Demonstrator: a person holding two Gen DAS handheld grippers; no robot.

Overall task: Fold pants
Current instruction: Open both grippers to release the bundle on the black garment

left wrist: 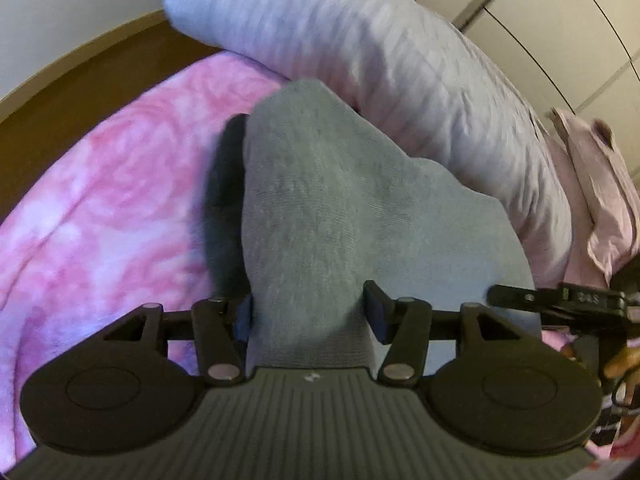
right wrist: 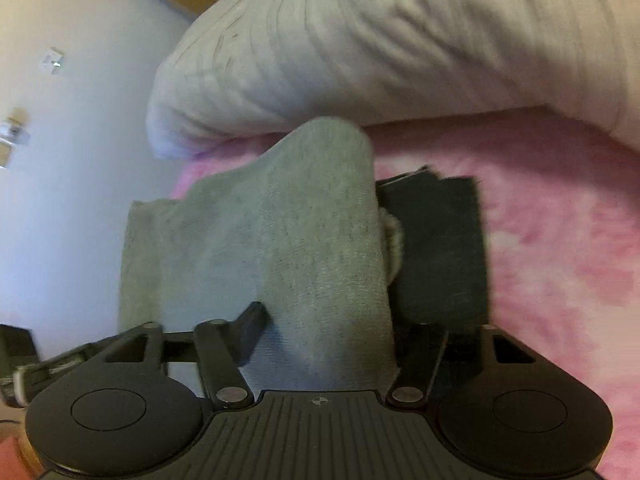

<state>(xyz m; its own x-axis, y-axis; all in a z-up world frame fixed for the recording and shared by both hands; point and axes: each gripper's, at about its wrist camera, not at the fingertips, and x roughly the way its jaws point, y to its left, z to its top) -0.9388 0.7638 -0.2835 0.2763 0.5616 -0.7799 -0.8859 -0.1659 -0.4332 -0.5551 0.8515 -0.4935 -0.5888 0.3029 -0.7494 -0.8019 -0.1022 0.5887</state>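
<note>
The grey pants [left wrist: 344, 216] lay on the bed [left wrist: 100, 200], bunched into a raised ridge that ran from both grippers toward the head end, where it stopped just short of the pale striped pillow [left wrist: 360, 64]. Each gripper straddled one end of that ridge, which suits a two-handed fold: holding the cloth at two spots would let a whole edge travel together rather than drag.

The left gripper [left wrist: 312, 312] stood half spread with the grey cloth between its fingers. Its left pad lay against the fabric, while the right pad seemed only to brush it, so this read as a loose hold or a release, not a firm pinch. The right gripper [right wrist: 332, 336] was spread wider. Its left finger stood clear of the cloth, and its right finger was hidden behind the ridge, so nothing looked clamped there.

Beside the pants, touching them on the side away from the wall, lay a dark folded garment [right wrist: 440, 240], probably set apart as a finished piece. A pink pillow [left wrist: 600, 200] sat further along the head end.

No container showed in either view: no basket, drawer or box, so the bed alone carried the clothes.
</note>
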